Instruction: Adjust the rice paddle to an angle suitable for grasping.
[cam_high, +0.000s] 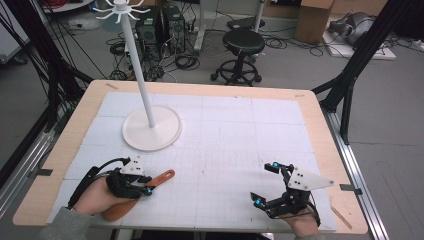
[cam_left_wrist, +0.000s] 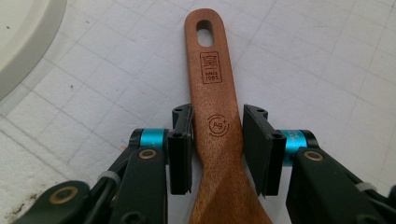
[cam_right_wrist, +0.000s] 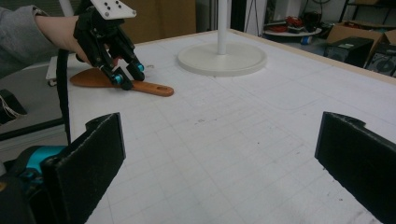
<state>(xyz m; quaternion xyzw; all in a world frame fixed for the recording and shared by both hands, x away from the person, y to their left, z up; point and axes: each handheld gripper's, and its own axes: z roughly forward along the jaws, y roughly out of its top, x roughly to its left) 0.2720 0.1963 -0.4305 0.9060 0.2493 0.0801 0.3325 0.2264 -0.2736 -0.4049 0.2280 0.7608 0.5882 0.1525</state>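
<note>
A wooden spatula (cam_high: 161, 177) lies on the white gridded mat near the table's front left, its blade under the person's left hand. My left gripper (cam_high: 146, 185) straddles its handle. In the left gripper view the two black pads (cam_left_wrist: 181, 149) meet both edges of the spatula (cam_left_wrist: 217, 93) just below the stamped logo, and the hanging hole points away. My right gripper (cam_high: 265, 183) rests at the front right with its jaws wide apart and nothing between them. The right gripper view looks past its own pads (cam_right_wrist: 100, 154) at the left gripper (cam_right_wrist: 127, 73) on the spatula (cam_right_wrist: 149, 87).
A white stand with a round base (cam_high: 135, 135) and a tall pole (cam_high: 137, 65) topped with hooks rises at the back left of the mat. Past the table's far edge are a black stool (cam_high: 242, 42), cables and cardboard boxes. Black frame legs flank both sides of the table.
</note>
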